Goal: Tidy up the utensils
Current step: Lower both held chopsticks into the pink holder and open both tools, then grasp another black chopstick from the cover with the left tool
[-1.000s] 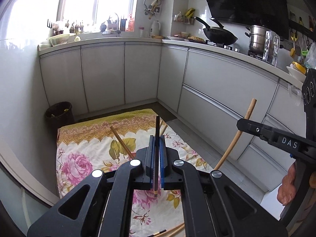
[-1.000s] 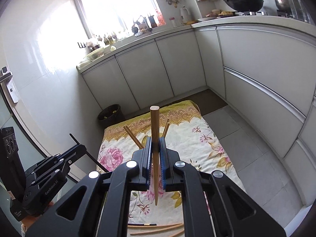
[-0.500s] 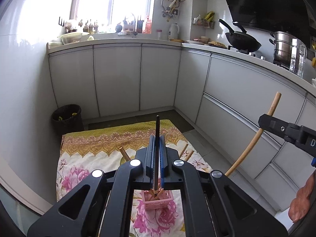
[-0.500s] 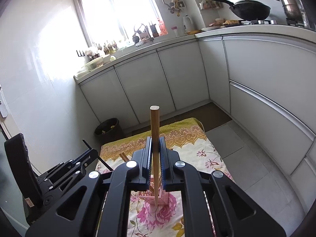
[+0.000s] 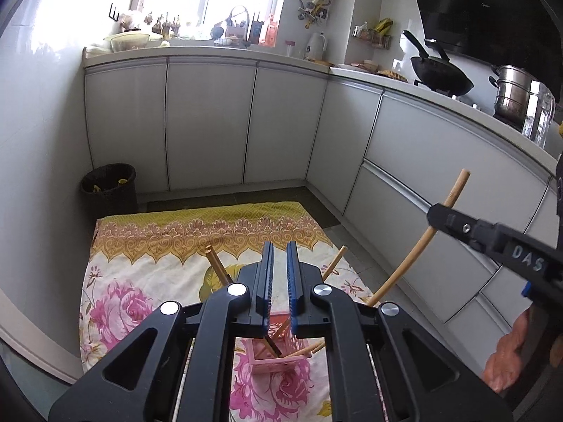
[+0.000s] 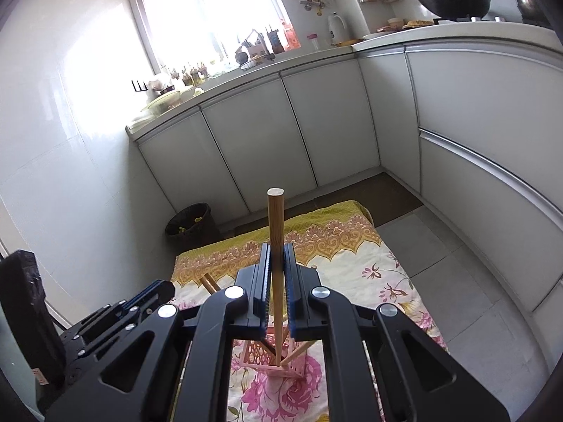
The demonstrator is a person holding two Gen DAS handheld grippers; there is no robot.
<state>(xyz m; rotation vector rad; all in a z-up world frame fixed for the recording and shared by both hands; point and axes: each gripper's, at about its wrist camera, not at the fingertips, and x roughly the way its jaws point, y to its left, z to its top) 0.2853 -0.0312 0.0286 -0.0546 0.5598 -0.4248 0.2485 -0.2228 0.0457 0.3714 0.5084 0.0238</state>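
Note:
A pink lattice holder [image 5: 278, 355] stands on a floral cloth [image 5: 147, 281] on the kitchen floor and holds several chopsticks, one of them black [image 5: 271, 344]. My left gripper [image 5: 278, 256] hangs just above the holder with its jaws a little apart and nothing between them. My right gripper [image 6: 277, 256] is shut on a light wooden chopstick [image 6: 276, 225], held upright with its lower tip inside the holder [image 6: 278, 362]. In the left wrist view the right gripper [image 5: 440, 216] and its chopstick [image 5: 422, 239] come in from the right.
White cabinets [image 5: 211, 123] run along the back and right. A black waste bin [image 5: 109, 188] stands at the cloth's far left corner. A wok [image 5: 440, 74] and a steel pot [image 5: 513, 95] sit on the counter.
My left gripper has opened and let the black chopstick drop into the holder. Both grippers have come down closer over the holder, and the wooden chopstick's tip is now inside it.

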